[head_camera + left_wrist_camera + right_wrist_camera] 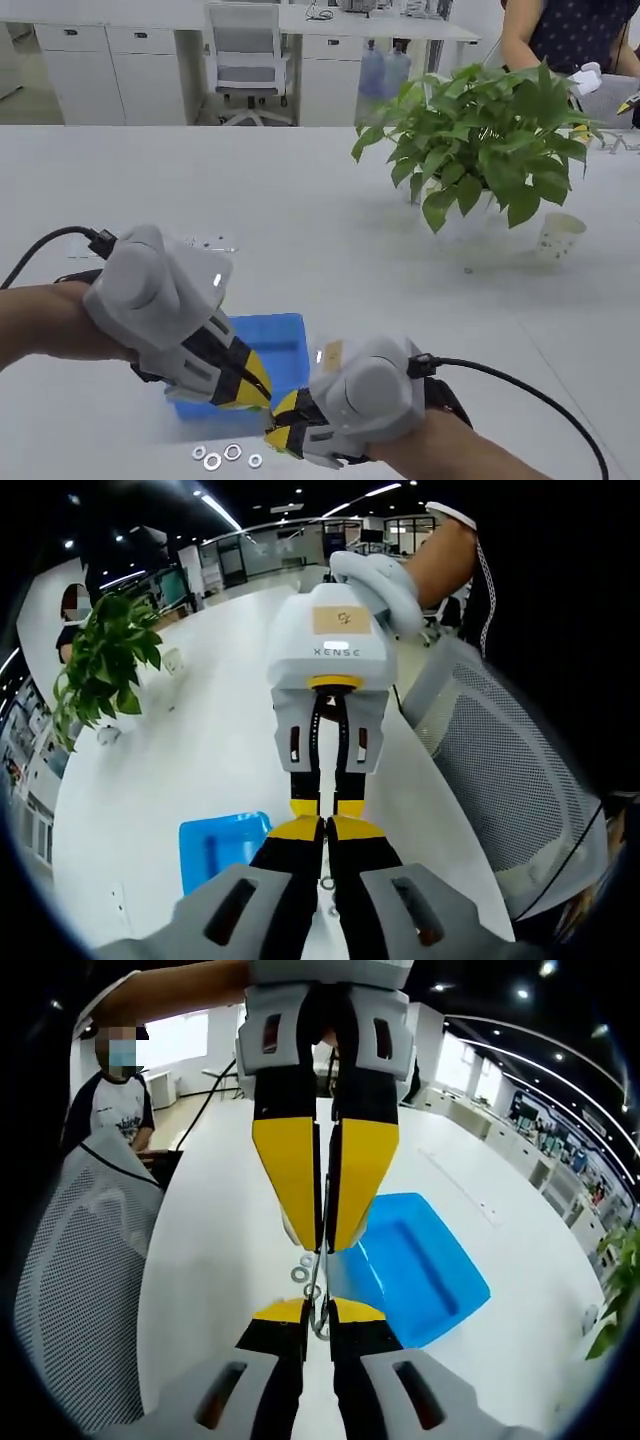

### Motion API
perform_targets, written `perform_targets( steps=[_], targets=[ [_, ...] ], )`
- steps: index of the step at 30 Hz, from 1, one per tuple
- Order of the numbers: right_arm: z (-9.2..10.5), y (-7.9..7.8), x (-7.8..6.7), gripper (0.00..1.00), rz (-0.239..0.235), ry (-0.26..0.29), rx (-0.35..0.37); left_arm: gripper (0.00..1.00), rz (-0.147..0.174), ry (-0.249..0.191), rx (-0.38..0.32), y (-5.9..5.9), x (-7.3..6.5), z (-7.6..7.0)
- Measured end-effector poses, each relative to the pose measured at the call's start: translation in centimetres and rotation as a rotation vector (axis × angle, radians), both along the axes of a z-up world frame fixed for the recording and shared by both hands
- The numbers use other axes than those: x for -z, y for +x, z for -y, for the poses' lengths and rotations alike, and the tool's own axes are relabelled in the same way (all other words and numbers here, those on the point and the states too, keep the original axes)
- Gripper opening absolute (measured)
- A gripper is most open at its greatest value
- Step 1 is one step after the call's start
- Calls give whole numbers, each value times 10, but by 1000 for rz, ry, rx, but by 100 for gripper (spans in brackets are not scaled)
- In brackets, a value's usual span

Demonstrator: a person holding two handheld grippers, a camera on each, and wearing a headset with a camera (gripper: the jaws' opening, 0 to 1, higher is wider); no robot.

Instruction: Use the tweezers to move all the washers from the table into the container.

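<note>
Washers (212, 461), flat metal rings, lie beside a smooth blue container (285, 335); left gripper (255, 385) and right gripper (282, 422) both clamp thin tweezers (320, 1290); leafy plant (490, 140) behind.

I read both grippers, left (255, 385) and right (280, 422), as pale grey bodies with black jaws tipped yellow. Tweezers (318, 1305): silver. Container (285, 338): solid bright blue. Washers (212, 461): silver. Table (300, 200): plain white. Plant (490, 130): green. Cup (560, 235): white, faint speckled print. Chair (80, 1290): grey mesh.
</note>
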State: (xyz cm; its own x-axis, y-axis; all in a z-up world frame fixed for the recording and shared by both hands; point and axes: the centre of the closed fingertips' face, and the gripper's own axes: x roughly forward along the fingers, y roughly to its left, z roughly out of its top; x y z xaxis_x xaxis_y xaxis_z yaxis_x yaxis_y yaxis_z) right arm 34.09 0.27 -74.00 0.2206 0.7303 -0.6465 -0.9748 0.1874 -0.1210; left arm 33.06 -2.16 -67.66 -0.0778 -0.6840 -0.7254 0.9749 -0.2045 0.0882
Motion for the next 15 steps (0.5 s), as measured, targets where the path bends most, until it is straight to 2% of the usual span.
perform_targets(
  steps=[6, 15],
  targets=[
    [-4, 7, -9, 9, 10, 7, -2, 6, 8, 6, -2, 5, -10, -3],
    [-8, 21, -21, 9, 23, 11, -17, 6, 26, 6, -9, 19, -21, -9]
  ],
)
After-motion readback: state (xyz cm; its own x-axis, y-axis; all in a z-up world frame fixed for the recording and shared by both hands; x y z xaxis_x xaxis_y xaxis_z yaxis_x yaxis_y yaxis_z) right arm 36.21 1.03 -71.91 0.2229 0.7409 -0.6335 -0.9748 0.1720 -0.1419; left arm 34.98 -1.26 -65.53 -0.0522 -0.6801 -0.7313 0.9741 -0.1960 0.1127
